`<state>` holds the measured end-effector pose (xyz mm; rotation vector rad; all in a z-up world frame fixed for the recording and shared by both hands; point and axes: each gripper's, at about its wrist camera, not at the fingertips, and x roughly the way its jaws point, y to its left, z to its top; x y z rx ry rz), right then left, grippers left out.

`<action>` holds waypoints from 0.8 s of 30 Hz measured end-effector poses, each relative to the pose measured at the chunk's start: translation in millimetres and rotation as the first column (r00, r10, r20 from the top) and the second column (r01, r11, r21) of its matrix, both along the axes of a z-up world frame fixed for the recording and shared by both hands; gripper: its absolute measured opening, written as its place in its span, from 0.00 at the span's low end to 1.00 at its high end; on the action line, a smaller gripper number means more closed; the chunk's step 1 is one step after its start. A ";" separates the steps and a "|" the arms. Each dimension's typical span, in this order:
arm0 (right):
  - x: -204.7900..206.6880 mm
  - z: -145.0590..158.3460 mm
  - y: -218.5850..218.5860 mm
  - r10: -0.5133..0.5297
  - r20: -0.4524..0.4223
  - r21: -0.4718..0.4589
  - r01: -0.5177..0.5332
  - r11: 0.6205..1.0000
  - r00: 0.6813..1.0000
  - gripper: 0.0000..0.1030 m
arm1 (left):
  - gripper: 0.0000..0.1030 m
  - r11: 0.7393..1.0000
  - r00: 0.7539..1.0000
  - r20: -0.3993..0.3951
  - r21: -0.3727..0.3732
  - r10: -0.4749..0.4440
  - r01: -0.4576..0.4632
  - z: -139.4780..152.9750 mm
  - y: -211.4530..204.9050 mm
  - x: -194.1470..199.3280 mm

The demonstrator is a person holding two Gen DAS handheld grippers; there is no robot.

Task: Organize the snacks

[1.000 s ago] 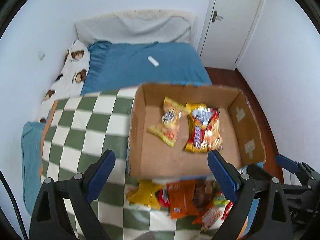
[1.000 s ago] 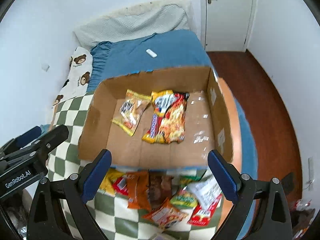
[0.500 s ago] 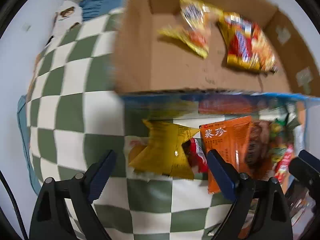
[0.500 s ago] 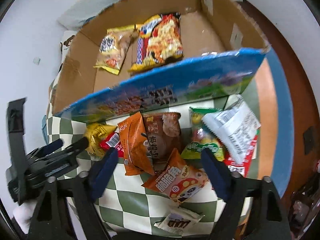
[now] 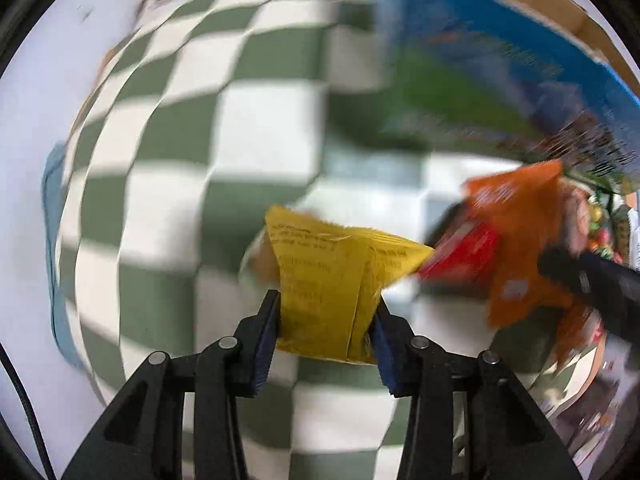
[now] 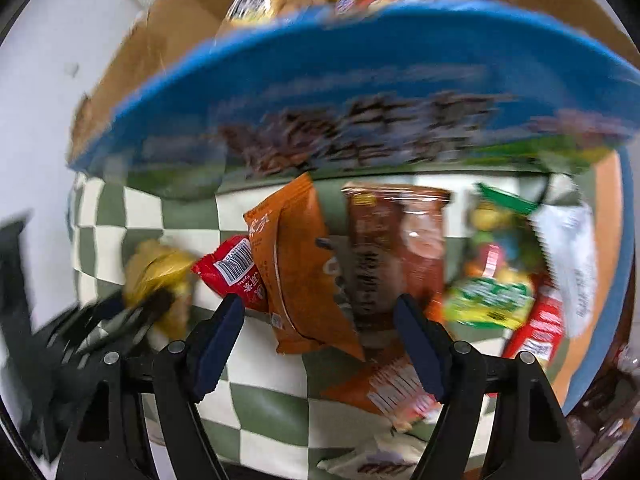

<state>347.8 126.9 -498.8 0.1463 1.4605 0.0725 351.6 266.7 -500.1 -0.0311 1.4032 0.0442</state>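
Note:
My left gripper (image 5: 325, 330) is shut on a yellow snack bag (image 5: 332, 284) lying on the green-and-white checkered blanket (image 5: 168, 184). The bag also shows blurred in the right wrist view (image 6: 160, 276). My right gripper (image 6: 320, 344) is open, its jaws on either side of an orange snack bag (image 6: 296, 276) and a brown bag (image 6: 384, 256). A red packet (image 6: 234, 274) lies between the yellow and orange bags. The cardboard box (image 6: 360, 92) with a blue printed front stands just behind the pile and holds several packets (image 6: 256, 2).
More snacks lie to the right: a green bag (image 6: 492, 296), a white packet (image 6: 568, 256), a red packet (image 6: 536, 332) and an orange bag (image 6: 392, 388) near the front. A white wall is on the left.
Both grippers have dropped low toward the snack pile. My left gripper has closed on the yellow bag. My right gripper has narrowed around the orange and brown bags.

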 end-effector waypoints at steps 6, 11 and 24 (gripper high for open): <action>7.9 -36.4 38.8 0.125 -0.018 -0.187 -0.127 0.974 0.992 0.66 | 0.45 0.998 0.995 -0.086 -0.023 0.059 -0.061 -44.4 30.8 -32.0; -4.0 -39.8 52.8 0.188 -0.052 -0.162 -0.194 0.968 0.981 0.45 | 0.51 1.000 0.993 -0.118 -0.013 0.017 -0.019 -62.2 31.3 -30.6; -41.8 -64.8 49.2 0.116 -0.158 0.030 -0.113 0.993 0.981 0.59 | 0.53 0.999 0.991 -0.132 -0.046 -0.004 -0.002 -64.4 38.3 -21.7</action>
